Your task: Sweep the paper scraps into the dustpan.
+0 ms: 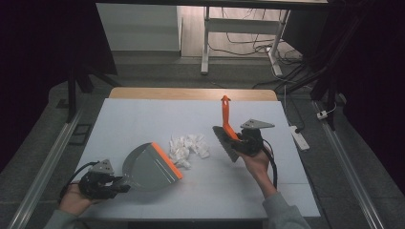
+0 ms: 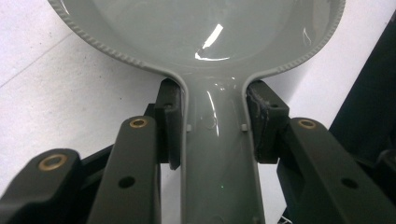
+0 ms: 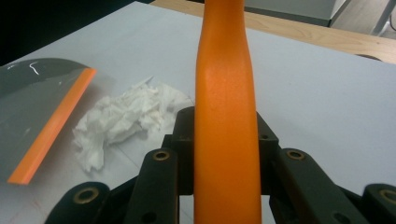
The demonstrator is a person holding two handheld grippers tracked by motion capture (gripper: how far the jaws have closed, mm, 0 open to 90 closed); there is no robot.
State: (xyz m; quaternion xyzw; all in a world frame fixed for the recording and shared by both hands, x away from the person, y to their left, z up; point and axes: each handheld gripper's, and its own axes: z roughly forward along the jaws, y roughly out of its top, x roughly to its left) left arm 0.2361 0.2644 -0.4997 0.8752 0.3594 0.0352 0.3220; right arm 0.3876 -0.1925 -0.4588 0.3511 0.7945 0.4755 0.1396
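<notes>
While dark curtains and trailing floor cables framed the room, the pale grey table [image 1: 143,124] with its wooden far edge carried a heap of crumpled white tissue [image 1: 188,145] at its middle. Left gripper [image 1: 112,183] was clamped on the handle of the glossy grey dustpan [image 1: 150,167], whose orange lip faced the tissue at near left. Right gripper [image 1: 236,138] gripped the orange-handled brush [image 1: 227,129], bristles just right of the heap.
</notes>
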